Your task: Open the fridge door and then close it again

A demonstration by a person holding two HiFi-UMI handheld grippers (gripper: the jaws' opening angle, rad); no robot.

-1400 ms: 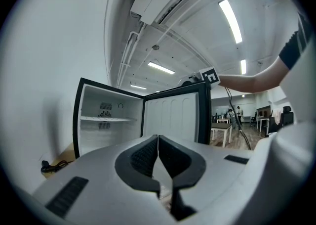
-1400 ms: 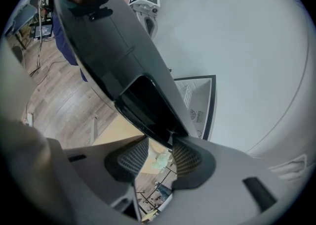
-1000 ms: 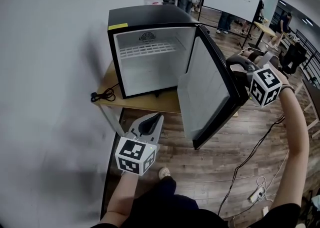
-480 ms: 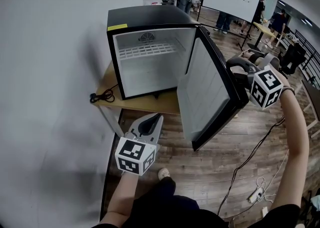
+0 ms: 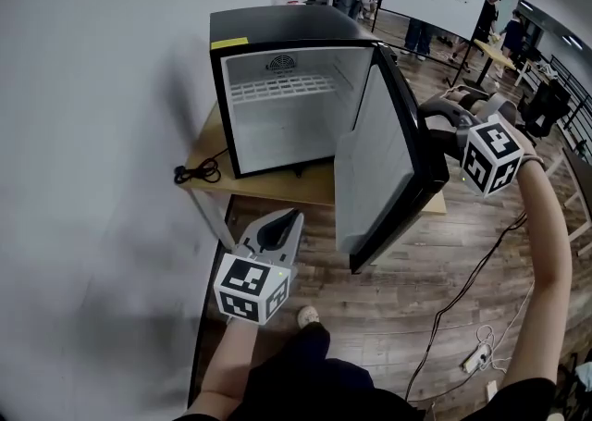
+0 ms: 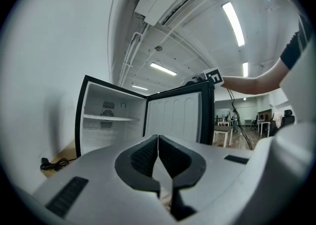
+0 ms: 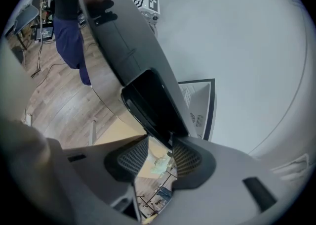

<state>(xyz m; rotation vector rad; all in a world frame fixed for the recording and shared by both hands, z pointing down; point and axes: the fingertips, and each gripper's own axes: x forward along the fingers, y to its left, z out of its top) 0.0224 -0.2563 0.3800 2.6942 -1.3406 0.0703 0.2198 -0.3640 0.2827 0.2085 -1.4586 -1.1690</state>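
Standing over the black mini fridge [image 5: 277, 26], I see it sitting on a small wooden bench [image 5: 277, 186] against the white wall [image 5: 92, 132], with its door [image 5: 379, 160] swung wide open to my right. Inside the white cabinet a wire shelf [image 5: 282, 88] sits high up. My right hand-held gripper [image 7: 158, 145] is up at the door's outer, free edge, angled downward. Its jaws are spread apart and the door's black edge runs down to their tips, close by one pad, though I cannot tell whether either pad presses on it. My left hand-held gripper [image 6: 157, 140] hangs low in front of the bench, roughly level and pointing at the open fridge, well apart from it. Its jaws are pressed together with nothing between them. A black power cable [image 5: 197, 171] lies coiled on the bench's left end, just beside the fridge, and wood-plank floor [image 5: 388, 299] spreads below the door.
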